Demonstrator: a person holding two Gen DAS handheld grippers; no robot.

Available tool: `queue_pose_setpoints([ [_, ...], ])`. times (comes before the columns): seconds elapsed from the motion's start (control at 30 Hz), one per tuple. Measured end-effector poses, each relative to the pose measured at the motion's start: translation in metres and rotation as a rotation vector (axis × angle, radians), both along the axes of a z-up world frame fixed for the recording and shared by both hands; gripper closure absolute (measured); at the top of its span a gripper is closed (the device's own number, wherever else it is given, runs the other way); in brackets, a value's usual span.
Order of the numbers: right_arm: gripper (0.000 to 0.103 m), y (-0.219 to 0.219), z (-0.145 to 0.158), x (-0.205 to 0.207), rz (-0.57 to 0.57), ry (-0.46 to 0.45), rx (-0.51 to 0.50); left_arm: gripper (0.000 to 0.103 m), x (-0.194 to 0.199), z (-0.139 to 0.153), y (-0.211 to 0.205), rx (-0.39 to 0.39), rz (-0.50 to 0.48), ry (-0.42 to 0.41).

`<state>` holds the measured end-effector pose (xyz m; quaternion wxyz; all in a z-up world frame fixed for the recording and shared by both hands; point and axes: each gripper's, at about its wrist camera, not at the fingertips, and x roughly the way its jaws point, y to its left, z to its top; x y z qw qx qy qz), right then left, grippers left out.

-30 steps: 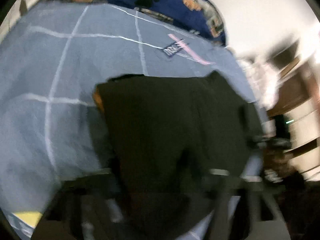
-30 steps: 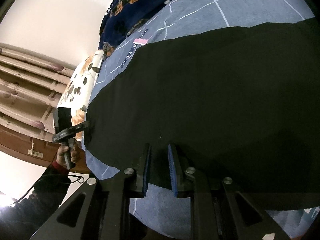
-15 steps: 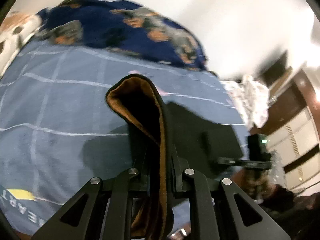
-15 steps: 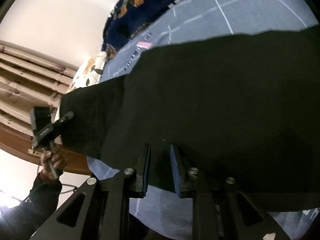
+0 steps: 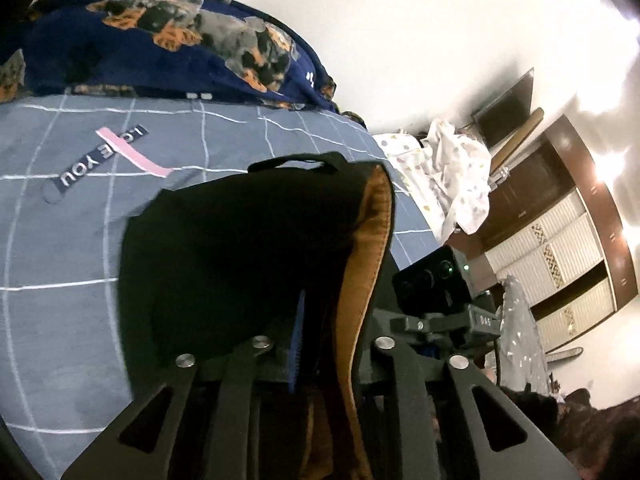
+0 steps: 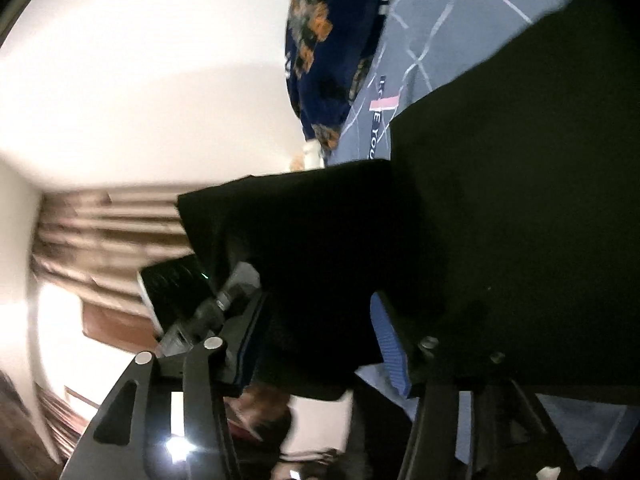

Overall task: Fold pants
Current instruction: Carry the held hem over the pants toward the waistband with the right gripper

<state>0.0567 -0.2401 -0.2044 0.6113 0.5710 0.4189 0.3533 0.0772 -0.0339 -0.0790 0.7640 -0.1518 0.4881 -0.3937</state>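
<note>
Left tool (image 5: 320,340) pinches the pants (image 5: 248,248) at an orange-lined edge, lifted off the bed (image 5: 60,260). Right tool (image 6: 316,340), jaws just widening, stands well open around a hanging fold without pressing it. Remainder lies on the bed; blanket (image 5: 160,40) beyond.

Black left gripper (image 5: 320,340), blue ribbed pads (image 5: 297,336), silver screws (image 5: 262,343)

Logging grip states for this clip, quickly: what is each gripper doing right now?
Left gripper: shut on the black pants, a lifted fold.
Right gripper: open, jaws just widened, a fold of the pants between them, not pinched.
</note>
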Motion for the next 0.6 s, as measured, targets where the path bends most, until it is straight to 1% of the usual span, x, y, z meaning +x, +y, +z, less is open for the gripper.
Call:
queue_pose_setpoints([
  [0.1,0.048,-0.004,-0.007,0.000,-0.025,0.036,0.060,0.074,0.003,-0.007,-0.004,-0.053,-0.005,0.013],
  [0.2,0.042,-0.010,-0.008,0.001,-0.047,0.045,0.080,0.072,0.003,-0.007,-0.006,-0.089,-0.008,0.034],
  [0.23,0.041,-0.012,-0.008,0.000,-0.053,0.046,0.083,0.069,0.003,-0.006,-0.005,-0.097,-0.007,0.037],
  [0.3,0.041,-0.013,-0.006,0.002,-0.056,0.048,0.075,0.057,0.004,-0.002,-0.001,-0.125,0.006,0.038],
  [0.33,0.039,-0.015,-0.006,0.001,-0.055,0.049,0.067,0.055,0.004,0.002,0.003,-0.145,0.015,0.027],
  [0.37,0.029,-0.015,-0.007,0.001,-0.052,0.067,0.037,0.049,0.003,0.005,0.006,-0.155,0.026,0.013],
  [0.4,0.028,-0.016,-0.009,0.000,-0.056,0.083,0.013,0.045,0.002,0.010,0.013,-0.159,0.049,-0.011],
  [0.43,0.028,-0.018,-0.012,-0.002,-0.058,0.094,0.005,0.044,0.002,0.013,0.018,-0.154,0.069,-0.028],
  [0.5,0.028,-0.019,-0.017,-0.003,-0.061,0.115,-0.001,0.044,-0.001,0.015,0.028,-0.135,0.084,-0.045],
  [0.6,0.029,-0.018,-0.014,-0.001,-0.043,0.119,-0.064,0.044,-0.010,0.010,0.043,-0.093,0.115,-0.052],
])
